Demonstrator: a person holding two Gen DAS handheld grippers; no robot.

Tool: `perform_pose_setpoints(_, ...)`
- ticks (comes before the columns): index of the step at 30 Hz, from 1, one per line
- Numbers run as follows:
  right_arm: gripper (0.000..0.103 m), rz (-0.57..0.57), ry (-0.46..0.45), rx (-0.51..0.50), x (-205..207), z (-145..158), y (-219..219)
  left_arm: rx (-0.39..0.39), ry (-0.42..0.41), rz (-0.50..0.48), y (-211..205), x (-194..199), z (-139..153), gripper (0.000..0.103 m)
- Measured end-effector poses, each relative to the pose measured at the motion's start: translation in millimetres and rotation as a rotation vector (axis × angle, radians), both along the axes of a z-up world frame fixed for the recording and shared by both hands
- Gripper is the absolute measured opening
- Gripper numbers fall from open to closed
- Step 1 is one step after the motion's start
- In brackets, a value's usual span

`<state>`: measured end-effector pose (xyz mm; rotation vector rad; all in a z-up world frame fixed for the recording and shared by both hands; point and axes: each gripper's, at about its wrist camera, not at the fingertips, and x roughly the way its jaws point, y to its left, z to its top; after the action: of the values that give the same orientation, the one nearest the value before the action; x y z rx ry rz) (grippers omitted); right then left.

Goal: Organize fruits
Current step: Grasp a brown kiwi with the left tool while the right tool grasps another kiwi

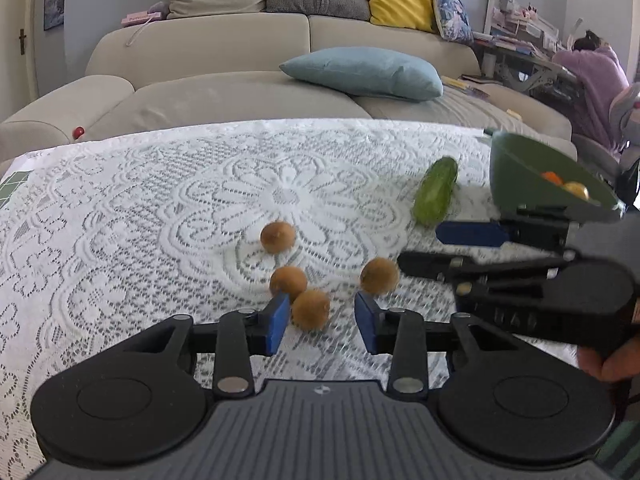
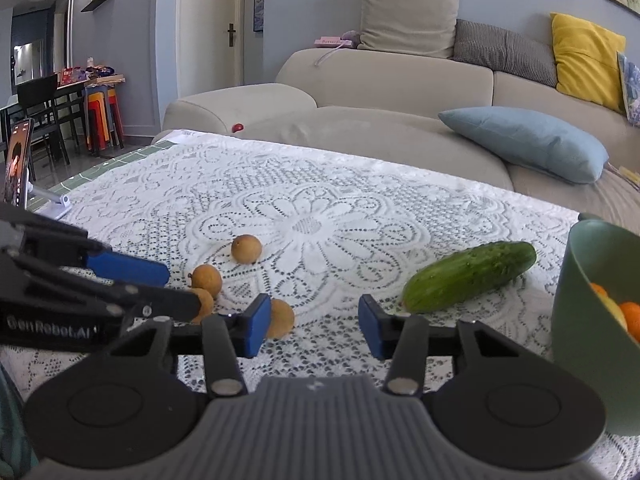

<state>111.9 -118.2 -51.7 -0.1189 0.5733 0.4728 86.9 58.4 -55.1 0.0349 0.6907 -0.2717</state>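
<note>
Several small round brown fruits lie on the lace tablecloth [image 1: 120, 208]. My left gripper [image 1: 322, 322] is open, low over the cloth, with one brown fruit [image 1: 311, 309] between its blue pads, untouched. Another brown fruit [image 1: 379, 275] lies just beyond the right pad. My right gripper [image 2: 310, 330] is open and empty; a brown fruit [image 2: 281, 317] sits beside its left pad. A green cucumber [image 2: 469, 275] lies to the right of centre; it also shows in the left wrist view [image 1: 435, 191]. A green bowl [image 2: 576, 292] holding orange and yellow fruit stands at the right.
A beige sofa [image 2: 400, 92] with cushions runs behind the table. A phone on a white stand [image 2: 18, 164] is at the table's left edge. A person in purple [image 1: 596, 80] sits at a desk far right. A small red ball [image 1: 78, 132] rests on the sofa.
</note>
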Motion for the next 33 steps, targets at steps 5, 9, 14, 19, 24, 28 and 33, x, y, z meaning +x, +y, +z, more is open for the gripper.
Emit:
perform_pose_setpoints(5,0.039,0.031,-0.012,-0.026,-2.1,-4.6,7.2,0.024,-0.003,0.005,-1.1,1.2,-6.7,0.042)
perform_pose_setpoints(9,0.038,0.059,-0.018,-0.021,-2.1,-6.3,13.8,0.003,0.003,0.01,1.6,3.6,-8.1,0.038)
perform_pose_setpoints(14,0.038,0.052,0.024,0.012,6.3,-10.3,15.3,-0.005,0.01,0.019,2.6,6.0,-9.7,0.036)
perform_pose_setpoints(19,0.038,0.047,0.066,0.048,12.3,-15.1,15.4,-0.01,0.019,0.044,4.5,7.9,-11.3,0.036)
perform_pose_setpoints(24,0.031,0.052,0.07,0.044,12.7,-17.2,19.2,-0.009,0.018,0.049,5.6,7.0,-10.8,0.036)
perform_pose_setpoints(28,0.023,0.054,0.085,0.034,14.2,-19.4,20.6,-0.008,0.014,0.044,4.6,6.1,-10.5,0.036)
perform_pose_setpoints(33,0.023,0.045,0.081,0.025,12.9,-17.0,17.1,-0.016,0.007,0.045,4.2,6.1,-10.1,0.036)
